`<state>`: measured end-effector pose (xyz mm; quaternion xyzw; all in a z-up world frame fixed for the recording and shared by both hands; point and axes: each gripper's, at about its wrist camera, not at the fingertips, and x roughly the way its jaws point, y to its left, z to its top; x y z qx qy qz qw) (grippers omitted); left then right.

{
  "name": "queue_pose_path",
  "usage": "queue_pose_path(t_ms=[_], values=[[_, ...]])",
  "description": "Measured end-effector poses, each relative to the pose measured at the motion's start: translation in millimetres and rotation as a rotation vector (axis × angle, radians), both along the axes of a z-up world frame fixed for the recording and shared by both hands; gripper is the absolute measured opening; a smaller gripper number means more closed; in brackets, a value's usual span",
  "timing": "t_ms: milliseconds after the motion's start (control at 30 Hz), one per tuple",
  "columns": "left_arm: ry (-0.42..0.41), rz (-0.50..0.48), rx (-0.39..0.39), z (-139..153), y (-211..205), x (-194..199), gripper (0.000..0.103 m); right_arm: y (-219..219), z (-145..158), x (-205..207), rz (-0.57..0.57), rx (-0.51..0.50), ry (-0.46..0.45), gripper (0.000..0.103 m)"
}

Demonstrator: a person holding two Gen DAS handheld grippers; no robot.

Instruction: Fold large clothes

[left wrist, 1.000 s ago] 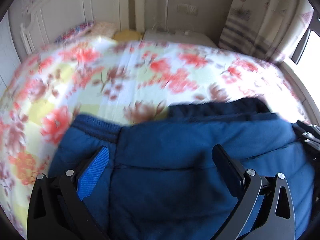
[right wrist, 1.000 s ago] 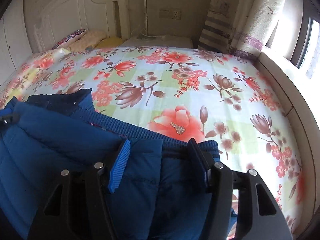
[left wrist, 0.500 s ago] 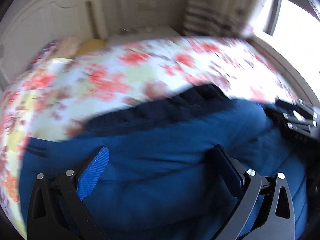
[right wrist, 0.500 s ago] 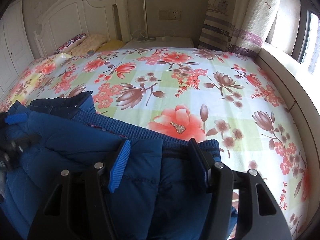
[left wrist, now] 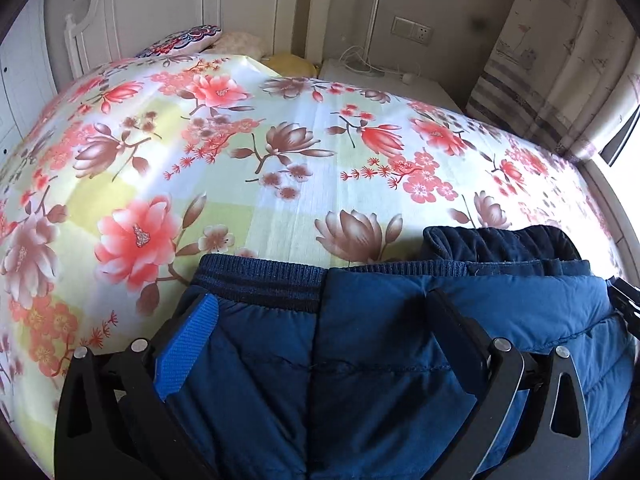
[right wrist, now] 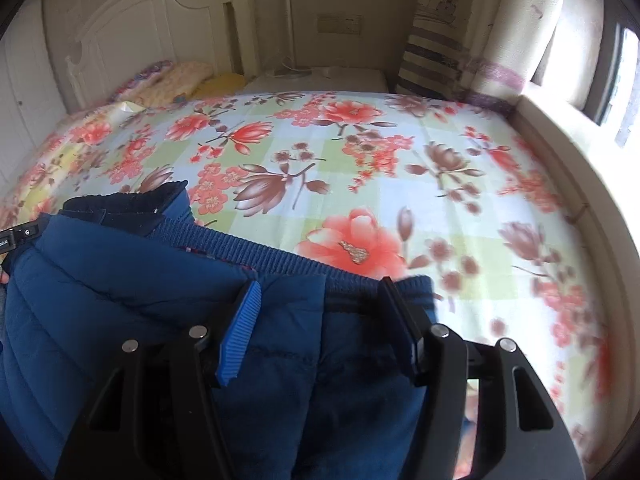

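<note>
So there's a big bed (left wrist: 280, 184) with a loud flower sheet, and a blue puffer jacket (left wrist: 380, 360) lies at its near edge, hem band toward the headboard. Looks like it's already doubled over at least once: the quilted panels are stacked, with a darker lining bunched up at one corner. I'd say the fold is partway, not finished, since it's still a wide, lumpy bundle and needs another fold and some flattening.

Both tools sit right over the jacket. The left gripper (left wrist: 320, 344) has its jaws spread wide with padded cloth bulging up between them. The right gripper (right wrist: 320, 324) is about half spread over the hem corner. Can't honestly tell if either is pinching fabric or just resting on it.
</note>
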<state>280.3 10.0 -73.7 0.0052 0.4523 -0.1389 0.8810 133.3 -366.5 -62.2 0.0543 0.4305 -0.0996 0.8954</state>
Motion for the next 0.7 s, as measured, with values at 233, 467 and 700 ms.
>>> queue_pose_path(t_ms=[233,467,700], values=[[-0.009,0.003,0.018,-0.5,-0.7,0.8,0.099,131.8,60.4,-43.2,0.308,-0.127,-0.187,0.075],[-0.01,0.003,0.015,-0.4,-0.4,1.1,0.099,153.5,5.7,-25.7,0.381,-0.122,-0.016,0.077],[-0.009,0.003,0.01,0.0,0.3,0.6,0.099,35.8,2.0,-60.2,0.069,-0.065,-0.029,0.085]])
